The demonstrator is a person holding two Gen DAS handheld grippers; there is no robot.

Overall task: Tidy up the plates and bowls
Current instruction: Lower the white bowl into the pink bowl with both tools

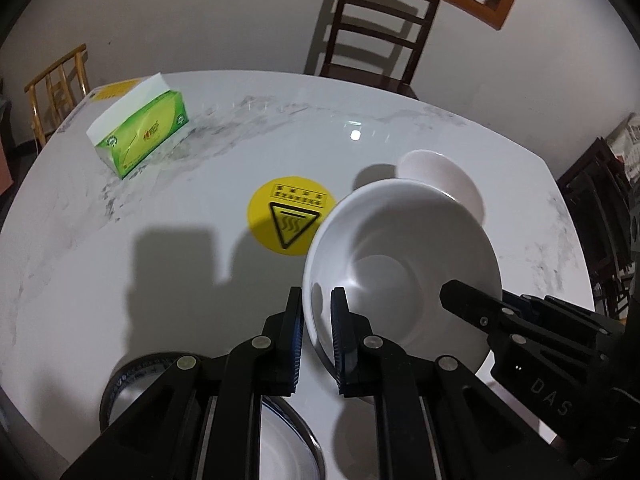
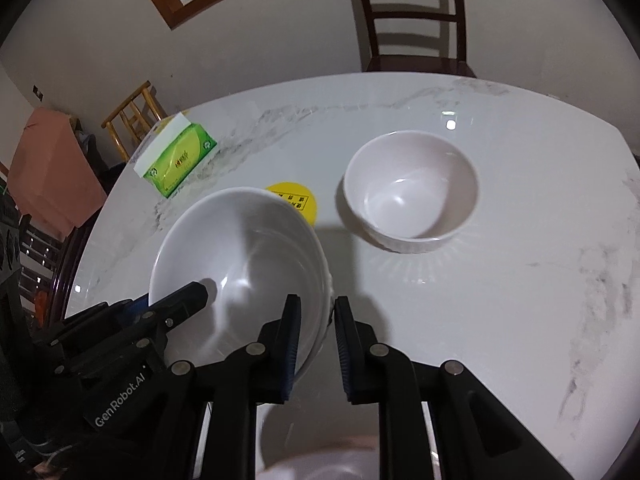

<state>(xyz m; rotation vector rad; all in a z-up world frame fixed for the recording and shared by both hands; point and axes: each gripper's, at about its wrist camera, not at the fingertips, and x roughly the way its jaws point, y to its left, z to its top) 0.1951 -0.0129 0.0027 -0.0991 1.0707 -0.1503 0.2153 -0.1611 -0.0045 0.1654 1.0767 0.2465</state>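
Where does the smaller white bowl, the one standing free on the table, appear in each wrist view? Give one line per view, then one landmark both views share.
Left wrist view: the smaller white bowl sits right of centre, partly hidden behind the held bowl.
Right wrist view: it stands in full sight, upper right of centre.
Shared landmark: the green tissue box.

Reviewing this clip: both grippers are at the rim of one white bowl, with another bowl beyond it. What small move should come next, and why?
Probably carry the held bowl toward the second bowl to nest it. The left gripper and right gripper each straddle its rim, it appears raised above the table, and the second bowl sits upright and empty.
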